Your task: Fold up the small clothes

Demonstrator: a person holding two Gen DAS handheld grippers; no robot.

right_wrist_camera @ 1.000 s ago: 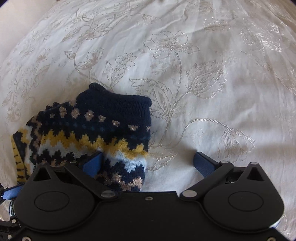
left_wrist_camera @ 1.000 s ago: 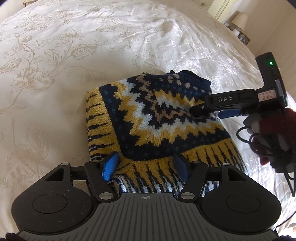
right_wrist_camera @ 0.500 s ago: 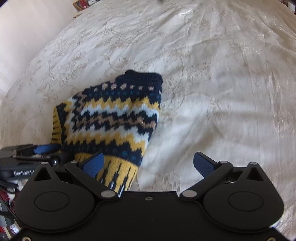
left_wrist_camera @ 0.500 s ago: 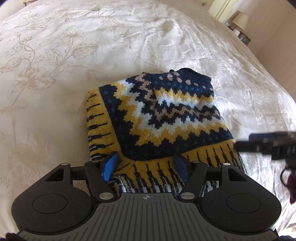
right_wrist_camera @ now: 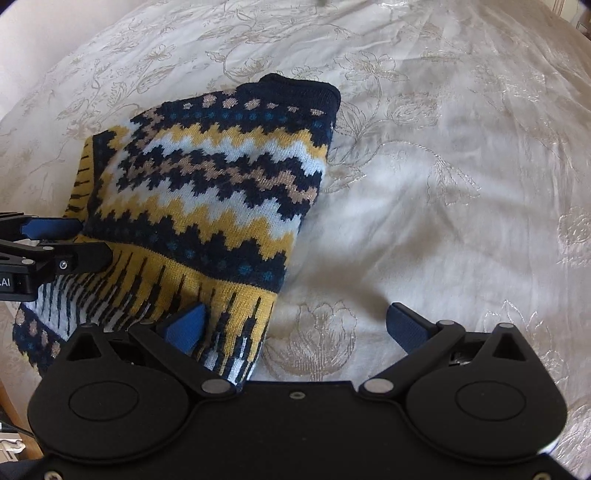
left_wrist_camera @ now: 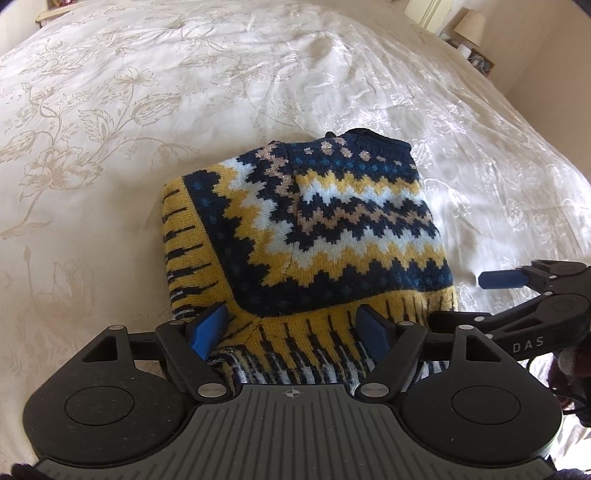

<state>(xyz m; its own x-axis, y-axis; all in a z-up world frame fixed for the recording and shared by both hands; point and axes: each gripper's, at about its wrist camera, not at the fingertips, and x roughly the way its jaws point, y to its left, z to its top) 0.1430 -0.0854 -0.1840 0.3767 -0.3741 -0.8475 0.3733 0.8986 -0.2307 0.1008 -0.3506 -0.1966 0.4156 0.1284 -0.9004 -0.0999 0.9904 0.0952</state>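
A small knitted sweater [left_wrist_camera: 332, 229] with navy, yellow, white and tan zigzag bands lies folded on the bed; it also shows in the right wrist view [right_wrist_camera: 207, 192]. My left gripper [left_wrist_camera: 291, 328] is open, its blue pads either side of the sweater's yellow striped near hem. My right gripper [right_wrist_camera: 295, 328] is open over the sweater's near right corner and the bedspread beside it. The right gripper also shows at the right edge of the left wrist view [left_wrist_camera: 517, 295]. The left gripper shows at the left edge of the right wrist view [right_wrist_camera: 48, 240].
A cream bedspread [left_wrist_camera: 184, 92] with a floral pattern covers the whole bed. A lamp and small items [left_wrist_camera: 469, 33] stand on a bedside surface at the far right. A wall [right_wrist_camera: 33, 37] rises at the far left in the right wrist view.
My right gripper has left the top of the sweater and drawn back to its near right corner. My left gripper has stayed at the near hem, open.
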